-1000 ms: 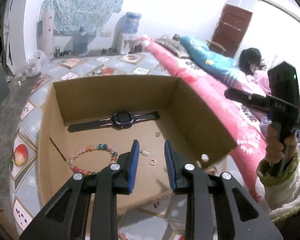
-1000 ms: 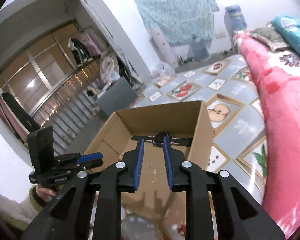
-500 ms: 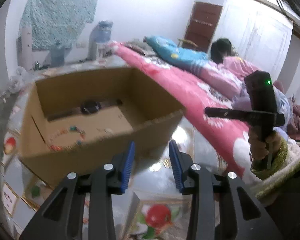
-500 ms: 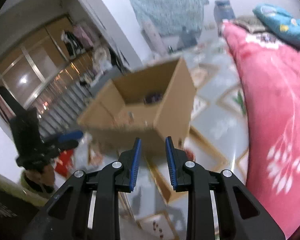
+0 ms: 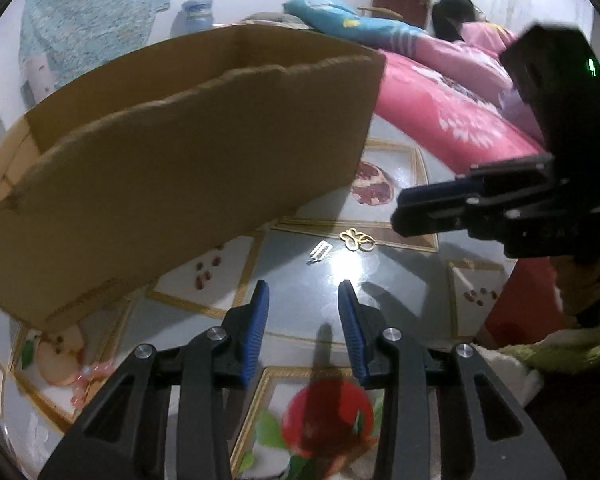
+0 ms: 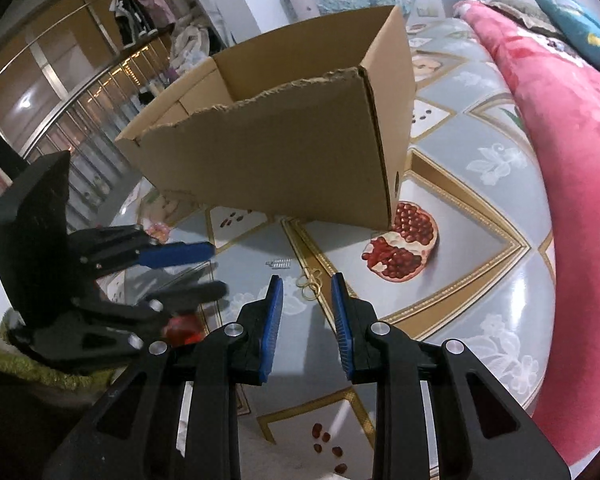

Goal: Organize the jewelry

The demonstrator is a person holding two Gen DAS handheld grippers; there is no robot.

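left gripper [image 5: 302, 292]: held apart, nothing gripped.
right gripper [image 6: 306, 286]: held apart, nothing gripped.
gold clasp [image 5: 356, 239]: just before cardboard box [image 5: 188, 168], beside silver clip [image 5: 320, 250].
risk: thin pieces may be skidded on glossy floor.

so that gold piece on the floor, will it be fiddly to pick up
Probably. The gold piece looks like thin looped wire lying flat on the glossy floor, so gripper fingers may skate over it. It seems very light and likely to slide if nudged. Linked loops suggest it may dangle rather than stay stiff.
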